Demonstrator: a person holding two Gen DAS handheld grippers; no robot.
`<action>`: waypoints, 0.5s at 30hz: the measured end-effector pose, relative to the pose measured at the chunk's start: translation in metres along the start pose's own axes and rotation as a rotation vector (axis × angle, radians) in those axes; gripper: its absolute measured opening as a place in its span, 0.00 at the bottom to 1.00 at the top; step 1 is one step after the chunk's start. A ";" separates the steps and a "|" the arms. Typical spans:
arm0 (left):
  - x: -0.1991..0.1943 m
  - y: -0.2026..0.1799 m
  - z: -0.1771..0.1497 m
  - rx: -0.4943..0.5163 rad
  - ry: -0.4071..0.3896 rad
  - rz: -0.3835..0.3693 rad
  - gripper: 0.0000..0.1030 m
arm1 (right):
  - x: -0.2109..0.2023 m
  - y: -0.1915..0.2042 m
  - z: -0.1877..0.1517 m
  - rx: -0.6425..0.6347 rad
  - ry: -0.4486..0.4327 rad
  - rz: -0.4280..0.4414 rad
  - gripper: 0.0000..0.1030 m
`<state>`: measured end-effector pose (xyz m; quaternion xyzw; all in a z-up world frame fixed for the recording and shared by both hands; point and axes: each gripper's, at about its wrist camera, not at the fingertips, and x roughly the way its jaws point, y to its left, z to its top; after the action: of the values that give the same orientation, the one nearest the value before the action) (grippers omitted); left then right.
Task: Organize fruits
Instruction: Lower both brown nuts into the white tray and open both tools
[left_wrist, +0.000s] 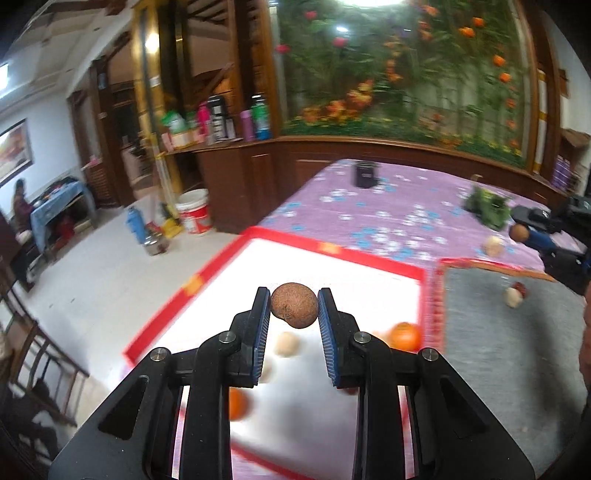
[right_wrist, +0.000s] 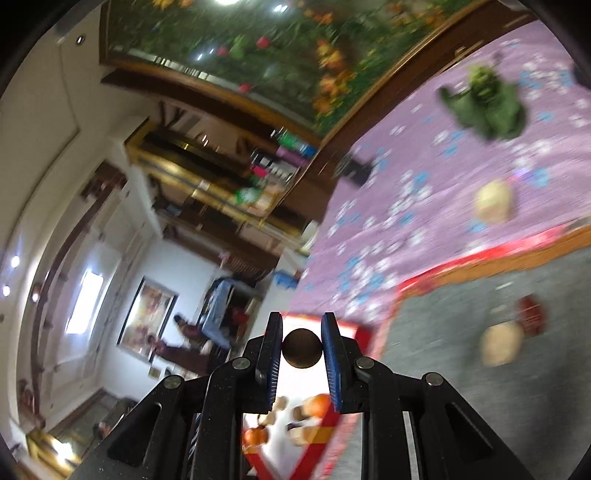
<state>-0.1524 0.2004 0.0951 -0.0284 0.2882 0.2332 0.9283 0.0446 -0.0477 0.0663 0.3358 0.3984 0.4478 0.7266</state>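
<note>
Two round brown fruits (left_wrist: 294, 305) (right_wrist: 302, 348), clamped aloft

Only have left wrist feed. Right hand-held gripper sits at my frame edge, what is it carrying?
Observer: The right hand-held gripper is shut on a smooth dark brown ball fruit, pinched between both pads.
Operator: Anything on the grey mat I can't make out?
Observer: A pale round fruit lies there beside a small red item; blur hides whether they touch.
Operator: And the green thing on the purple cloth?
Observer: It is a leafy green bunch, lying apart from a pale yellow fruit on the same cloth.
</note>
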 end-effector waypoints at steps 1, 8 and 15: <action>0.002 0.007 -0.001 -0.011 0.002 0.013 0.25 | 0.011 0.006 -0.005 -0.012 0.024 0.007 0.20; 0.019 0.036 -0.014 -0.047 0.044 0.047 0.25 | 0.084 0.028 -0.047 -0.050 0.183 0.028 0.20; 0.032 0.031 -0.027 -0.027 0.077 0.042 0.25 | 0.132 0.033 -0.088 -0.147 0.309 -0.023 0.20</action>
<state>-0.1575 0.2364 0.0576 -0.0437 0.3210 0.2553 0.9110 -0.0079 0.0976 0.0172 0.2042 0.4752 0.5140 0.6843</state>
